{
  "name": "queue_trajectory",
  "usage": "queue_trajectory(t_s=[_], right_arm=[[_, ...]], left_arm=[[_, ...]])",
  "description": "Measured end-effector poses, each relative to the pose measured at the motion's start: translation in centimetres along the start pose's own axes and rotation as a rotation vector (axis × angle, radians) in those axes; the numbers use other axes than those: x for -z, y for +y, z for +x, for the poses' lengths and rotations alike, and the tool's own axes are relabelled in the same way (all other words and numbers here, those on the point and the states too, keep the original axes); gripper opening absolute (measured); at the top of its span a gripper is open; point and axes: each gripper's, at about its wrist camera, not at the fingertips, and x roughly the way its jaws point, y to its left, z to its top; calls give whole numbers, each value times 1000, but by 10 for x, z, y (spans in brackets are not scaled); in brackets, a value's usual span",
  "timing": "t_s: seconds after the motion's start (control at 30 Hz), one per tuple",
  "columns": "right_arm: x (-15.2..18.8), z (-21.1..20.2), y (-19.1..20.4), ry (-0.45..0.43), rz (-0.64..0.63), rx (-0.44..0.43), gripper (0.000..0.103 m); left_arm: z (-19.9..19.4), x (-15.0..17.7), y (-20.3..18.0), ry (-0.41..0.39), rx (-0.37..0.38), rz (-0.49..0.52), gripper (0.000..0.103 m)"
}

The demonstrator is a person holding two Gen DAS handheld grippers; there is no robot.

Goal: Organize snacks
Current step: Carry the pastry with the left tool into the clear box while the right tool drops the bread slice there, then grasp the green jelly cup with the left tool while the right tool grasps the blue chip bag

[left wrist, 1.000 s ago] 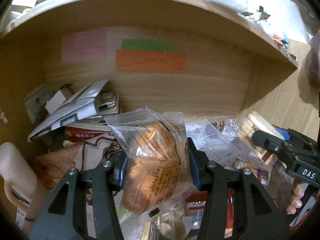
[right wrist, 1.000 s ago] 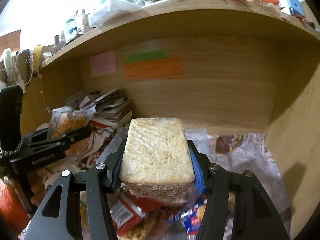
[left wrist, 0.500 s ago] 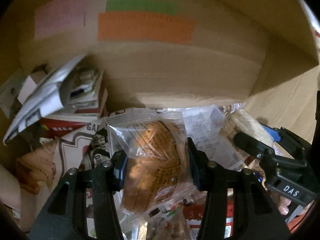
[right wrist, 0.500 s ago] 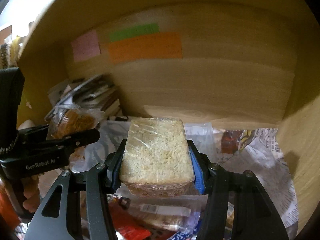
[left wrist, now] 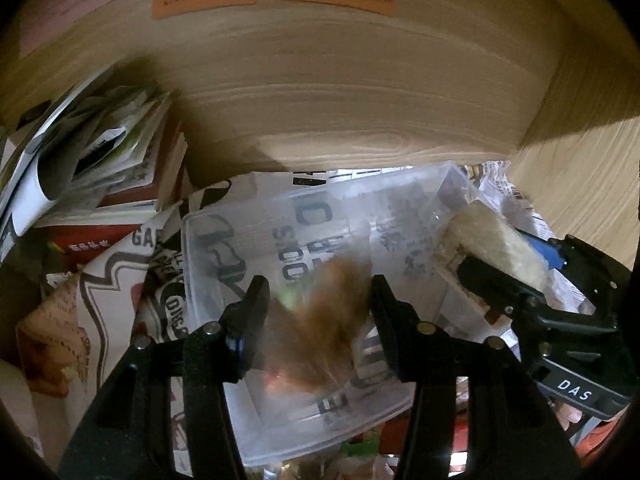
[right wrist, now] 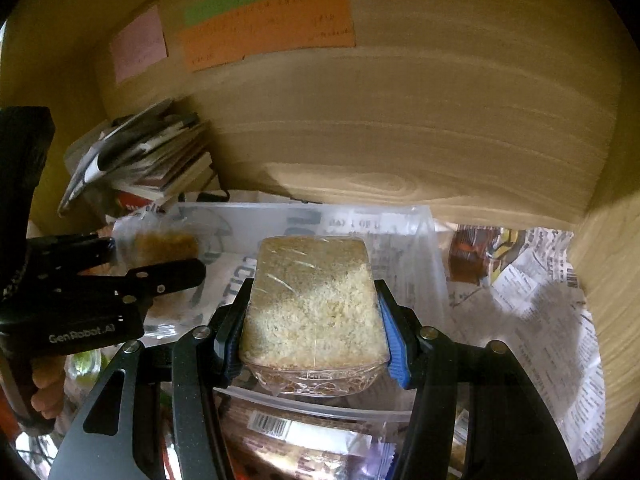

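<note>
Left wrist view: black left gripper [left wrist: 318, 304] over a clear rectangular plastic bin [left wrist: 224, 240], jaws opening; a blurred orange-brown wrapped snack [left wrist: 320, 328] lies between them, contact unclear. Right wrist view: black right gripper [right wrist: 314, 336] clamps a pale crumbly snack block in clear film [right wrist: 314, 300] between its blue pads, above the bin's near rim.
</note>
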Motion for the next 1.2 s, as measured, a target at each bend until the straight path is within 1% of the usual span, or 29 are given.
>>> queue_trajectory(t_s=[0.1, 0.17, 0.23, 0.33, 0.37, 0.63, 0.8, 0.93, 1.0, 1.1, 1.2], right_arm=[[0, 5, 0, 28, 3, 0, 53], [1, 4, 0, 23, 8, 7, 53], [0, -1, 1, 6, 2, 17, 54], [-2, -14, 5, -31, -14, 29, 64], [-3, -18, 6, -43, -19, 30, 65], [1, -61, 17, -124, -43, 33, 66], [11, -91, 17, -178, -33, 36, 71], [24, -115, 12, -215, -30, 65, 77], [31, -122, 7, -220, -21, 80, 79], [42, -129, -1, -210, -4, 96, 80], [54, -132, -10, -188, 15, 131, 80]], left_arm=[[0, 1, -2, -12, -1, 1, 55], [-5, 2, -1, -22, 6, -4, 57], [-11, 3, 0, -38, 5, -7, 58], [-24, 5, 2, -71, 12, -11, 58], [-29, 6, 3, -82, 14, -13, 58], [-82, 26, 7, -195, 13, -12, 64], [-106, 47, 13, -238, -12, -10, 65], [-121, 68, 24, -248, -44, -13, 69], [-124, 80, 31, -241, -62, -18, 70], [-116, 99, 41, -203, -82, -32, 70], [-109, 114, 48, -160, -85, -50, 70]])
